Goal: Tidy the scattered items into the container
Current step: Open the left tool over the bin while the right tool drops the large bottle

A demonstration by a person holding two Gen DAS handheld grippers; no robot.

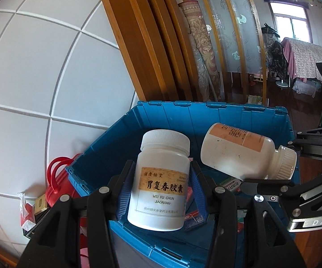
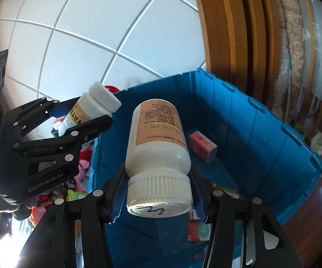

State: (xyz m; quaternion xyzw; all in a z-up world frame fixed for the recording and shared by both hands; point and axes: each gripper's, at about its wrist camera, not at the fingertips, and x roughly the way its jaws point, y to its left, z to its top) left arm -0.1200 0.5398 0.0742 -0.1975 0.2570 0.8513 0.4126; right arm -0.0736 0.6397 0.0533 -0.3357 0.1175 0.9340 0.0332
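Two white pill bottles hang over an open blue bin [image 1: 216,120], each clamped between a gripper's fingers. The left gripper [image 1: 161,189] holds the upright bottle [image 1: 161,178] by its body, above the bin's near rim. The right gripper [image 2: 158,192] holds the tilted bottle [image 2: 156,138] by its ribbed cap, over the bin's middle. A pink packet [image 2: 203,145] and small boxes lie inside the bin. A red case [image 1: 58,178] stands just left of the bin, against a white panelled wall [image 1: 38,67].
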